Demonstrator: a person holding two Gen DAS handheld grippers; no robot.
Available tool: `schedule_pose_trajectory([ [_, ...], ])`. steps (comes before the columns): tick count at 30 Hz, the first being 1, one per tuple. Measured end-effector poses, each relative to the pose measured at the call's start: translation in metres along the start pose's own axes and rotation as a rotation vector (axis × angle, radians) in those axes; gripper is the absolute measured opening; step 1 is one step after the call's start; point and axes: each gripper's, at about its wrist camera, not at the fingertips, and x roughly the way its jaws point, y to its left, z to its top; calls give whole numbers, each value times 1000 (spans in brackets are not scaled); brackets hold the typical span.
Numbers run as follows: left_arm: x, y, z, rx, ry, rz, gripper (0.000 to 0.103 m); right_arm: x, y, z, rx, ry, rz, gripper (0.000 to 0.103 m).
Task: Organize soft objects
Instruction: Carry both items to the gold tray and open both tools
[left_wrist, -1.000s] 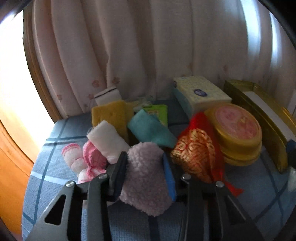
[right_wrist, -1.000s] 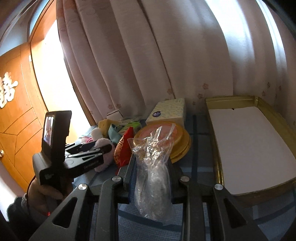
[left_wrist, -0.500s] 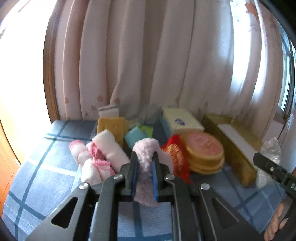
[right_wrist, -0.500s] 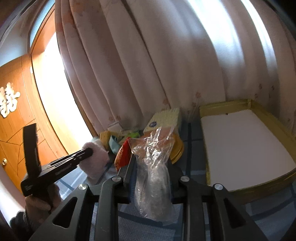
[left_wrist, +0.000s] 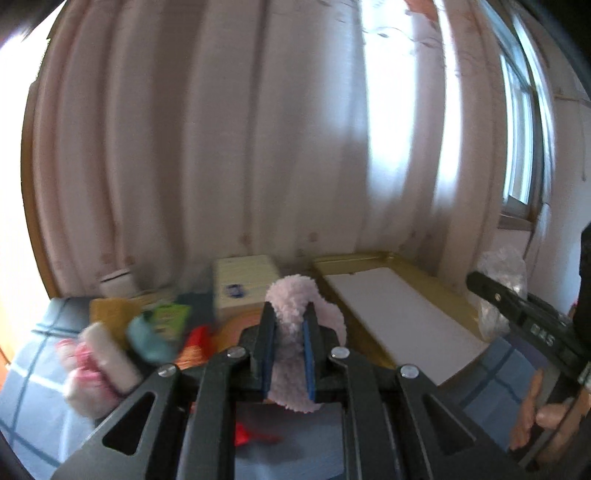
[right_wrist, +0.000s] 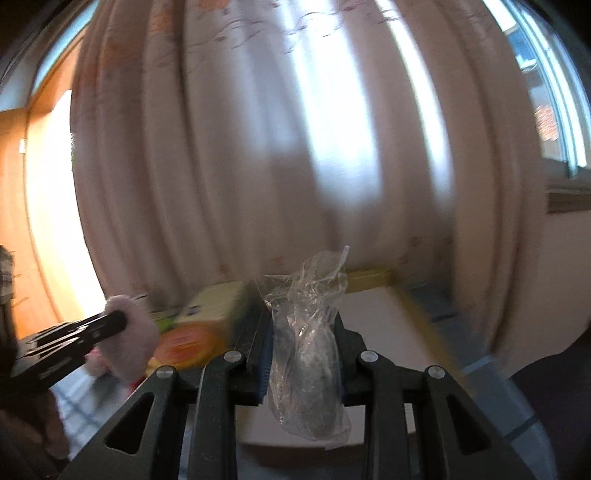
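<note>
Left gripper (left_wrist: 289, 332): jaws clamped tight on the fluffy pale-pink cloth (left_wrist: 295, 321), which is lifted clear of the blue checked tablecloth (left_wrist: 29, 373), above the blurred pile of soft items (left_wrist: 122, 350) and tissue box (left_wrist: 243, 286). Right gripper (right_wrist: 303, 345): jaws pinched on the crumpled clear plastic bag (right_wrist: 306, 339), held over the white-lined gold tray (right_wrist: 369, 314). In the left wrist view that tray lies right of the pink cloth, with the right gripper and bag at its far right edge; the curtain (left_wrist: 258, 147) hangs behind.
</note>
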Motion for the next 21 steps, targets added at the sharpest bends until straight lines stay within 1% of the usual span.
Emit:
schedule_pose_trajectory([
  [4,17,-32,6,20,1,-55,11,12,-29,5,3,-8,-92,29],
  [6,30,-50,10,25,11,-86,11,25,-43,7,12,17,-131,29],
  [9,48,-75,14,33,31,-111,11,40,-57,6,17,38,-163,29],
  [14,74,-108,16,44,58,-144,11,64,-66,-1,11,85,-169,29],
  [15,79,-112,16,45,65,-146,11,67,-68,-1,19,102,-159,29],
  [16,82,-115,15,47,71,-146,11,70,-69,-1,27,98,-152,29],
  [18,92,-120,12,52,92,-138,11,75,-69,1,14,97,-155,29],
  [21,103,-123,9,52,114,-135,11,79,-66,0,1,123,-142,29],
])
